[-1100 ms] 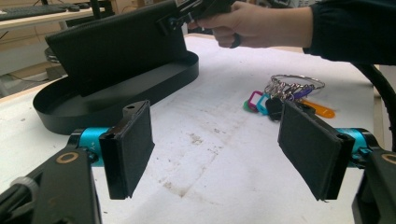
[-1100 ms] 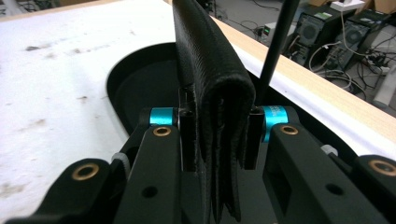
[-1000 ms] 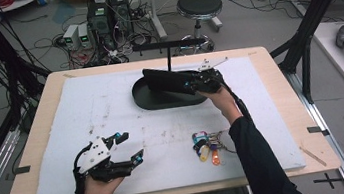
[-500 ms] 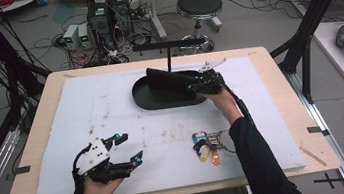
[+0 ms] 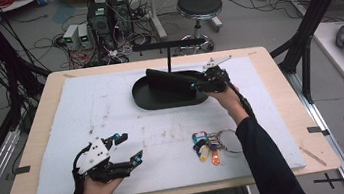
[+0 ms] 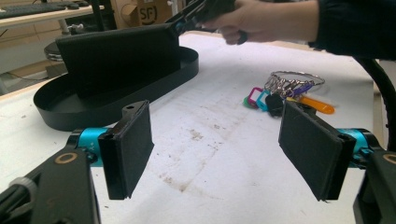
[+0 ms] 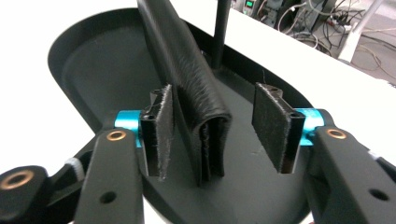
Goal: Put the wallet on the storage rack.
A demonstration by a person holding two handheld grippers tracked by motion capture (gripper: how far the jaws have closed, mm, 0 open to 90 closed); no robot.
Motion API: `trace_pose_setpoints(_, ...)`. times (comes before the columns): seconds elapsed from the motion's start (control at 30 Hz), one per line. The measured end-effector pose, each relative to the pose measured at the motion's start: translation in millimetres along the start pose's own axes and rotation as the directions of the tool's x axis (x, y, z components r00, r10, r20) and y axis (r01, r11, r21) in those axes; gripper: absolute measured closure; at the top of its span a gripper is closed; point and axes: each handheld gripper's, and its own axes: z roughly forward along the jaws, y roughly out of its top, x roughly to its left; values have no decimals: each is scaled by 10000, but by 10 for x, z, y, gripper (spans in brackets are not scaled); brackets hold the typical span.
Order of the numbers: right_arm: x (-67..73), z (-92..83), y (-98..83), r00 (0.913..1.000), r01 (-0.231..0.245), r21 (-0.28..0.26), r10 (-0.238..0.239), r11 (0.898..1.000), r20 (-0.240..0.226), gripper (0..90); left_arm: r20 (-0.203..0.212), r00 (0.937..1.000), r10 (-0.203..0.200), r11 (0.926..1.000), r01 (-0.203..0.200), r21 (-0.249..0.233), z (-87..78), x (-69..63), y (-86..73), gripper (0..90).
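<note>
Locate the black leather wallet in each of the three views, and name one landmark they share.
High view: the wallet stands on edge in the black oval tray, upper centre.
Left gripper view: upper left, upright in the tray, the right tongs at its top corner.
Right gripper view: centre, between the open pads.
Shared landmark: the black oval tray.

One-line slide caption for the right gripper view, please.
Right tool open astride a black leather wallet standing on edge in the black oval tray; left pad touching, right pad clear.
</note>
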Motion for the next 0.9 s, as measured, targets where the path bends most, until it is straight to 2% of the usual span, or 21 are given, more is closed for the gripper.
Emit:
trace_pose_setpoints(0.2, -26, -372, 30, 9989, -427, -591, 414, 9973, -217, 402, -175, 9998, -119, 9997, 123, 191, 19, 50, -14, 258)
trace_pose_setpoints(0.3, -32, -545, 25, 9971, -662, -558, 639, 9963, -414, 364, -265, 9995, -159, 9997, 164, 202, 26, 84, -26, 258)
trace_pose_setpoints(0.4, -3, -733, -25, 9982, -570, -812, 551, 9951, -249, 364, -383, 9990, -233, 9995, 241, 200, 33, 113, -36, 258)
trace_pose_setpoints(0.5, 9, -919, -116, 9979, -632, -1084, 614, 9921, -199, 364, -399, 9989, -239, 9994, 248, 226, 35, 132, -42, 258)
trace_pose_setpoints(0.73, 52, -1370, -368, 9962, -850, -1756, 868, 9808, 25, 358, -779, 9969, -79, 9991, 112, 411, 67, 200, -64, 258)
trace_pose_setpoints(0.8, 70, -1477, -448, 9953, -917, -1914, 962, 9772, 146, 354, -875, 9961, -122, 9989, 162, 448, 66, 216, -74, 258)
trace_pose_setpoints(0.83, 70, -1477, -448, 9953, -917, -1914, 962, 9772, 146, 354, -875, 9961, -122, 9989, 162, 448, 66, 216, -74, 258)
trace_pose_setpoints(0.87, 95, -1581, -553, 9923, -1128, -2195, 1212, 9691, 253, 347, -969, 9952, -110, 9986, 159, 497, 57, 227, -80, 258)
trace_pose_setpoints(0.9, 101, -1605, -588, 9915, -1171, -2301, 1268, 9661, 278, 347, -1045, 9945, -115, 9986, 169, 507, 48, 234, -81, 258)
